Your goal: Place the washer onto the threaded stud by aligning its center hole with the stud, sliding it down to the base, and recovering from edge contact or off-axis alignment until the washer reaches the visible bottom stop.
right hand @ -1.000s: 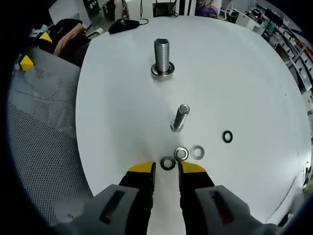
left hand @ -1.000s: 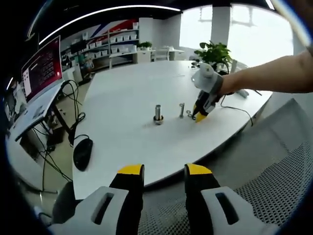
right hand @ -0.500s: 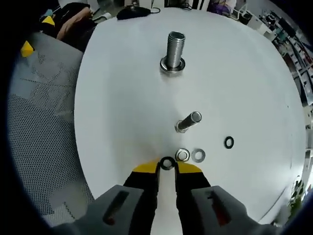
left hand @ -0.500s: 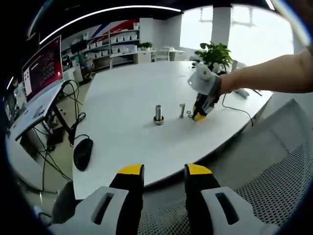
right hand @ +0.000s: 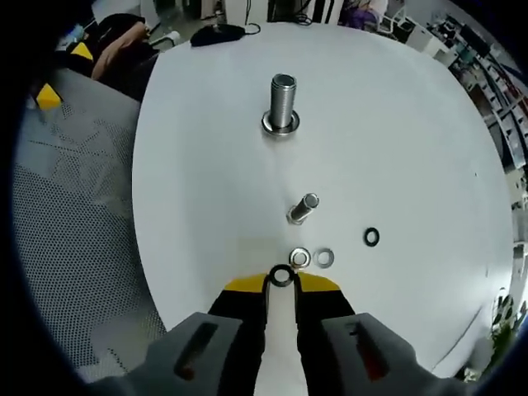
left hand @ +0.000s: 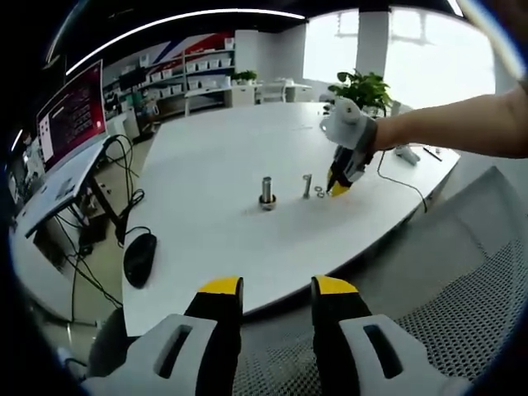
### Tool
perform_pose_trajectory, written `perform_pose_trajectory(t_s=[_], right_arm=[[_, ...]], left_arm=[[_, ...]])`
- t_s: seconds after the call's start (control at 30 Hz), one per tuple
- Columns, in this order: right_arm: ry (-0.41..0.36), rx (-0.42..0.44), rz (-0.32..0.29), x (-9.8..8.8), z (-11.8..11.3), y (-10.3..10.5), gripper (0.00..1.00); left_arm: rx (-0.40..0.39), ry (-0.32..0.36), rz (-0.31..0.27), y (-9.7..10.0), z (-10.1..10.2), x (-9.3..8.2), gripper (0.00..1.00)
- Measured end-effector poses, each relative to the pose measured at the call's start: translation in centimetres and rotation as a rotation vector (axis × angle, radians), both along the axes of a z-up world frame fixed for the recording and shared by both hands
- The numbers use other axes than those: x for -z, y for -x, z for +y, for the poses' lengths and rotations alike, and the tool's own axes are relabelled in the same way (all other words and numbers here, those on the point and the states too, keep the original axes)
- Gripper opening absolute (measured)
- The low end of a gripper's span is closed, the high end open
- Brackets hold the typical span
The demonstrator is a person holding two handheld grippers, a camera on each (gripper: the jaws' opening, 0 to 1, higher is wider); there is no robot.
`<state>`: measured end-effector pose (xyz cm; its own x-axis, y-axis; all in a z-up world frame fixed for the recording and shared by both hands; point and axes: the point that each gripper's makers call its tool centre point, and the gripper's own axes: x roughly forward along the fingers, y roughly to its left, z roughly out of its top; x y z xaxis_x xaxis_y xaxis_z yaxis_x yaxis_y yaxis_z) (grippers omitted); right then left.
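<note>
Washer pickup underway: small dark ring washer (right hand: 282, 275) sits pinched between the yellow tips of the right tool (right hand: 282, 280), clenched on it, apparently just lifted off the white round tabletop (right hand: 412, 148). Thin upright threaded metal stud (right hand: 302, 208) stands straight ahead of the right tool, close by, long axis vertical, leaning slightly in this view. Judged next move: carry the washer forward and up over the stud top, hole centred on that axis. Right tool is far nearer; left tool (left hand: 278, 290) hangs off the tabletop edge, jaws apart, holding nothing.

Count: one thin stud, one fat threaded bolt (right hand: 281, 103) farther ahead, two silver washers (right hand: 311, 257) just ahead, one black ring (right hand: 371, 237) ahead-right, plus the held one.
</note>
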<state>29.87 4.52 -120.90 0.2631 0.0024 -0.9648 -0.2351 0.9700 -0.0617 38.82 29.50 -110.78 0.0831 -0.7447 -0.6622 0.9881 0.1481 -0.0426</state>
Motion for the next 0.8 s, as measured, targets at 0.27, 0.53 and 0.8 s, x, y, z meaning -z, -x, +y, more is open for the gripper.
perform_pose_trajectory(t_s=[0.27,0.53,0.8], right_arm=[[0.031,0.005,-0.065,-2.2,-0.3,-1.9,0.14],[0.035,0.011,-0.121,-3.6,-0.1,-4.0,0.14],[0.028,-0.002,-0.109,-3.3,0.1,-4.3,0.14]], left_arm=[[0.0,0.001,0.0,0.0,0.0,0.0,0.31],[-0.007,0.004,-0.001,0.0,0.0,-0.1,0.32],[-0.013,0.004,-0.003,-0.2,0.0,0.0,0.32]])
